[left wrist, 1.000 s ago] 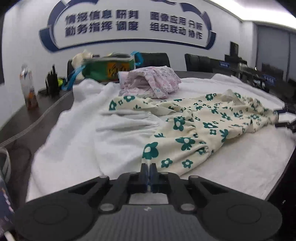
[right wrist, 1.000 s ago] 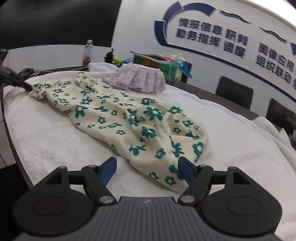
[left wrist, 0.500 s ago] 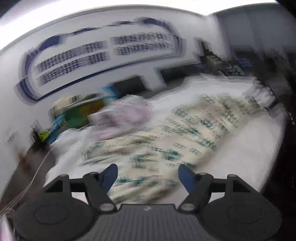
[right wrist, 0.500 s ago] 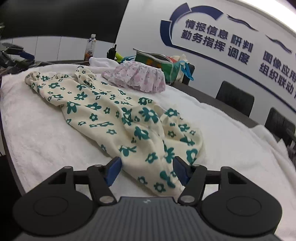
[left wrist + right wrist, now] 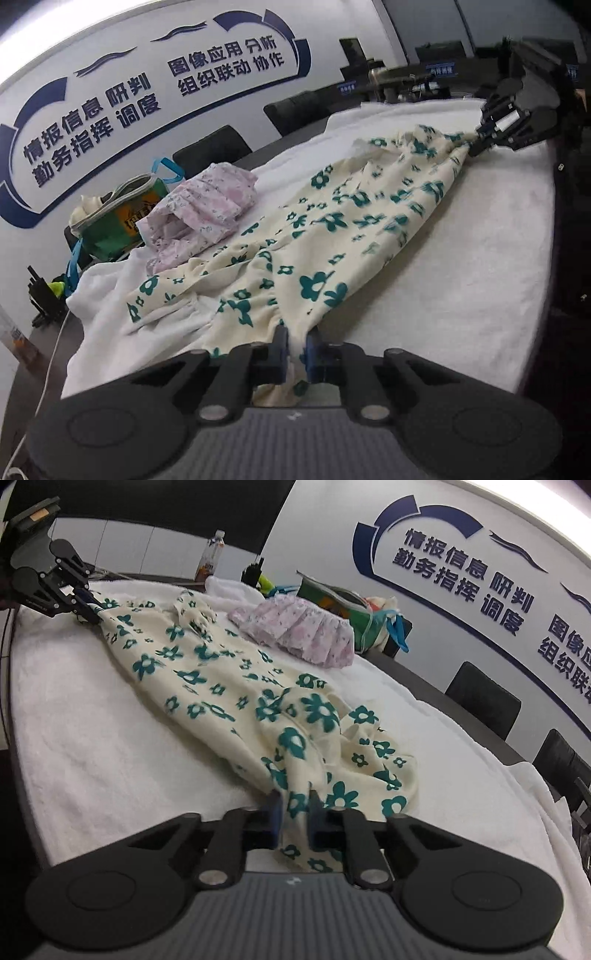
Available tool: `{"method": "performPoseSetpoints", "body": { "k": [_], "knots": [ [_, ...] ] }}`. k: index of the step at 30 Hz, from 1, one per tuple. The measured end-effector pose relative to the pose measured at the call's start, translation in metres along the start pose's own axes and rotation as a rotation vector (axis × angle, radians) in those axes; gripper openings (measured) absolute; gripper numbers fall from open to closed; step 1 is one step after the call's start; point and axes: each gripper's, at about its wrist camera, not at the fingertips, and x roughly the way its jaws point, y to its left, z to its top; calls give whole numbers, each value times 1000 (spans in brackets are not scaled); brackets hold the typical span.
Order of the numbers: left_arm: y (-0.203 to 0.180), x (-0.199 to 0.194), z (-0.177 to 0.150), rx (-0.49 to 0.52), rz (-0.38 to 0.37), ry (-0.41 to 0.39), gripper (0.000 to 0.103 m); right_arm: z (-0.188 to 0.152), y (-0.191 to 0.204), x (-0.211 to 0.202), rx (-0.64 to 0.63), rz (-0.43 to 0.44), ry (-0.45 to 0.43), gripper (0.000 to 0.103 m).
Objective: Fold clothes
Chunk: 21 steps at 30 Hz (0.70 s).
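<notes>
Cream fabric with green flowers, the floral garment, is stretched along a white towel spread over the table. One end is pinched between the narrowed fingers of the left gripper; the opposite end is clamped by the right gripper. Just beside the garment a pink garment is heaped, touching its far edge. Behind that a green bag is seen, and a bottle near the wall.
</notes>
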Motion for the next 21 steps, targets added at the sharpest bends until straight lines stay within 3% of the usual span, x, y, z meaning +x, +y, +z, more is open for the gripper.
{"method": "performPoseSetpoints", "body": {
  "k": [7,11,13,14,15,16,18,20,21],
  "knots": [
    [-14,-37,-12,-58,-27,-4,7,-8,5,-37,43,47,-5,6],
    [-19,-48,-21,-115,-101,23,10,-7,18,-66,67,71,26,7],
    [-17,-46,-25,-136,-141,28,15,-10,21,-74,78,92,61,17],
    [-13,-47,-26,-151,-177,19,21,-12,23,-75,77,115,96,28],
    [-3,-52,-23,-207,-219,-28,24,-14,24,-77,74,131,100,37],
    [7,-58,-20,-275,-255,-89,27,-14,25,-80,70,142,84,37],
    [12,-57,-7,-328,-230,-164,43,-13,26,-85,75,152,37,40],
    [15,-56,8,-373,-197,-234,43,-10,25,-81,109,118,-26,44],
    [9,-48,16,-349,-160,-229,43,-9,25,-76,119,99,-51,44]
  ]
}}
